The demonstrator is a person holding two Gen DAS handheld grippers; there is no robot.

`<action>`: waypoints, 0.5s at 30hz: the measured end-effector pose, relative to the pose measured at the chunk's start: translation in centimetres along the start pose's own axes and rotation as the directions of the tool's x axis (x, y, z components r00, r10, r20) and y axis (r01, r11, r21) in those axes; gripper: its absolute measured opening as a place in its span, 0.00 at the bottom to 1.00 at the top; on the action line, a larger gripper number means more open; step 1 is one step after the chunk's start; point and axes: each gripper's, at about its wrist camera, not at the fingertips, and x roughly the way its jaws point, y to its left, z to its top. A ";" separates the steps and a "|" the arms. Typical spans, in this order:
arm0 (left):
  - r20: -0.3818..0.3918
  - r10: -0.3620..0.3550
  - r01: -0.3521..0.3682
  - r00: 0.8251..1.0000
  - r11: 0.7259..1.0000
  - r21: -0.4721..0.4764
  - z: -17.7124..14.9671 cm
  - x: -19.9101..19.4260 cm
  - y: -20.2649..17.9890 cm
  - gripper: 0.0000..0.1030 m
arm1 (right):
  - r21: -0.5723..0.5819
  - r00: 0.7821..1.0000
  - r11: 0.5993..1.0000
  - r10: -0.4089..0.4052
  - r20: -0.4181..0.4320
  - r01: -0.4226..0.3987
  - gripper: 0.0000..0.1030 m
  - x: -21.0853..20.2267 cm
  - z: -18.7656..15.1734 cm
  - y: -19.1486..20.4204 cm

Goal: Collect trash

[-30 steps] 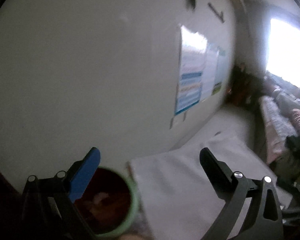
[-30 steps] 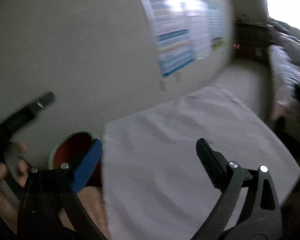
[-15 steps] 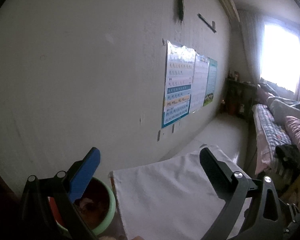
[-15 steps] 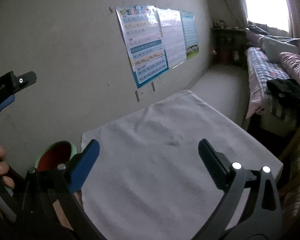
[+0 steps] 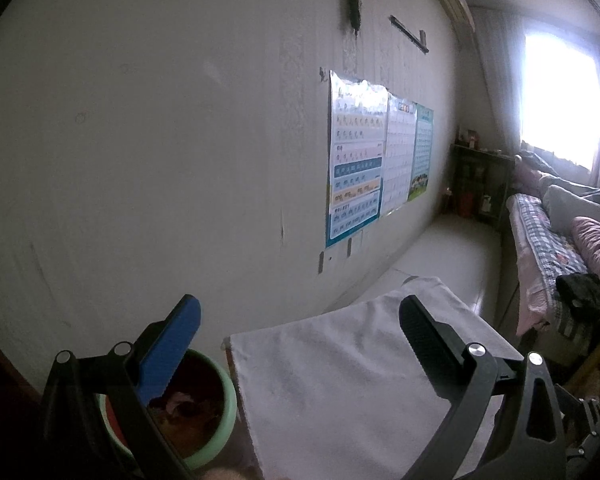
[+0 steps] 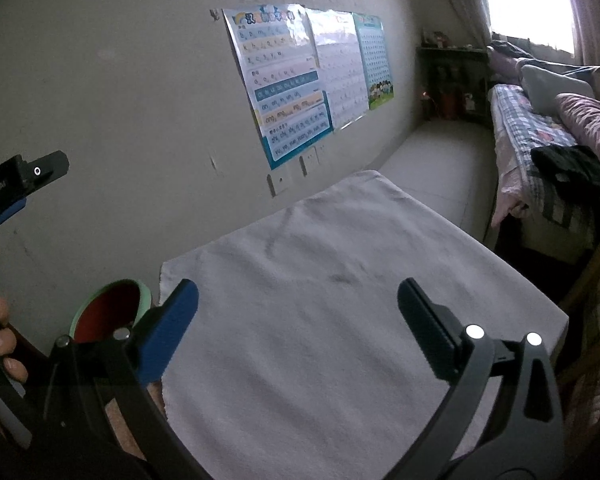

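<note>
both grippers, left gripper (image 5: 300,316) and right gripper (image 6: 298,300), held wide apart and empty, green bin (image 5: 204,408) parked beside white cloth (image 6: 320,300)

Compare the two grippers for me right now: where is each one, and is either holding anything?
The left gripper sits over the green-rimmed bin; the right gripper sits over the white cloth, bin off to its side. Both are open and hold nothing. No trash shows on the cloth.
</note>
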 end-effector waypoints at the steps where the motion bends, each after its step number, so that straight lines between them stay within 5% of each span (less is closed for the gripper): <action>1: -0.001 0.001 -0.001 1.000 1.000 -0.001 0.0 0.0 0.1 0.92 | 0.000 1.000 1.000 -0.001 -0.002 0.001 0.95 0.0 0.0 0.1; 15: -0.029 0.000 0.000 1.000 1.000 -0.007 -0.3 0.9 0.4 0.92 | 0.008 1.000 1.000 -0.001 -0.024 0.002 0.96 0.7 -0.3 0.1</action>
